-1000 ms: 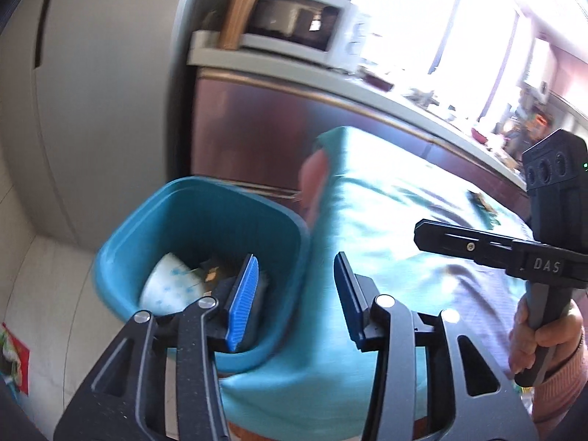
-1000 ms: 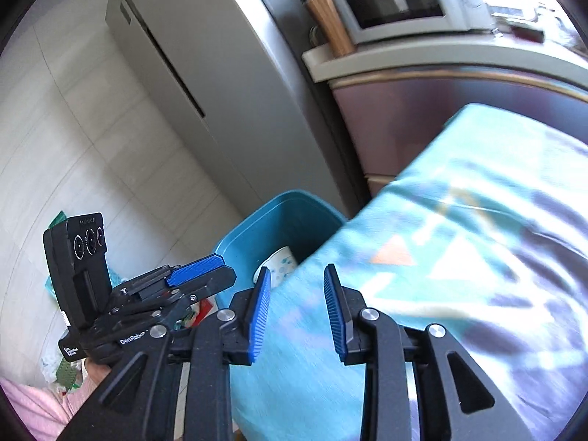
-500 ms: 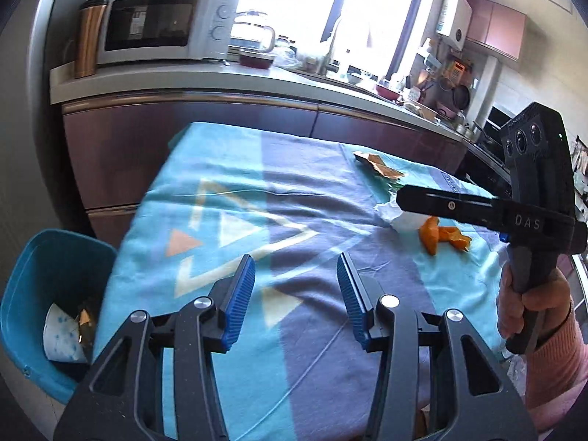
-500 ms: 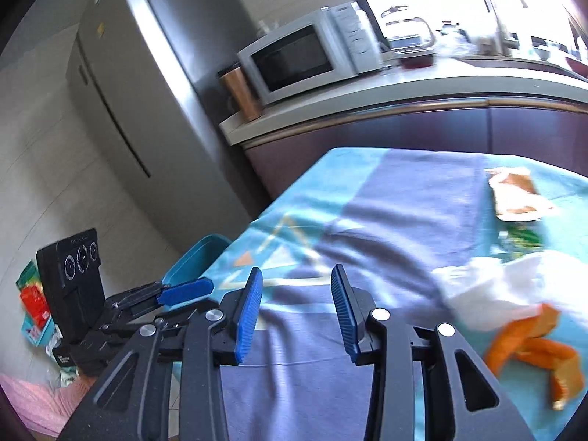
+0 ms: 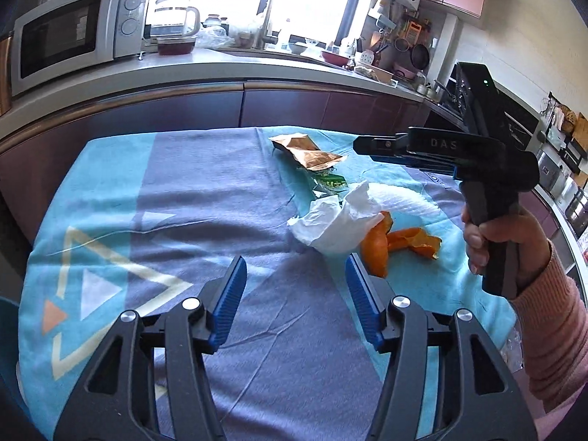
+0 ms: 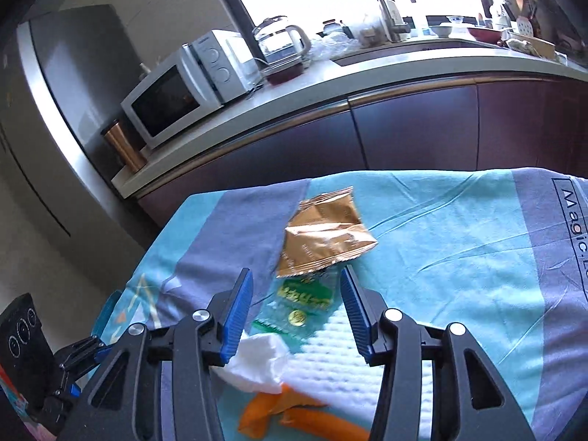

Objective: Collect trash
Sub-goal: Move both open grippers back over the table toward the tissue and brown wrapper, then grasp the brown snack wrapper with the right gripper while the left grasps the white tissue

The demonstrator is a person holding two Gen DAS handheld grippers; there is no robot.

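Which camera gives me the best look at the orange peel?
The left wrist view. There the orange peel lies whole and unblocked beside the crumpled tissue. In the right wrist view the peel sits at the bottom edge, partly hidden behind the right gripper.

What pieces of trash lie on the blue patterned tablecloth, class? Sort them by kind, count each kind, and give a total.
Crumpled white paper tissue: 1
Flat white quilted paper towel: 1
Curled orange fruit peel pieces: 2
Shiny gold foil snack packet: 1
Clear plastic wrapper with green print: 1
Total: 6
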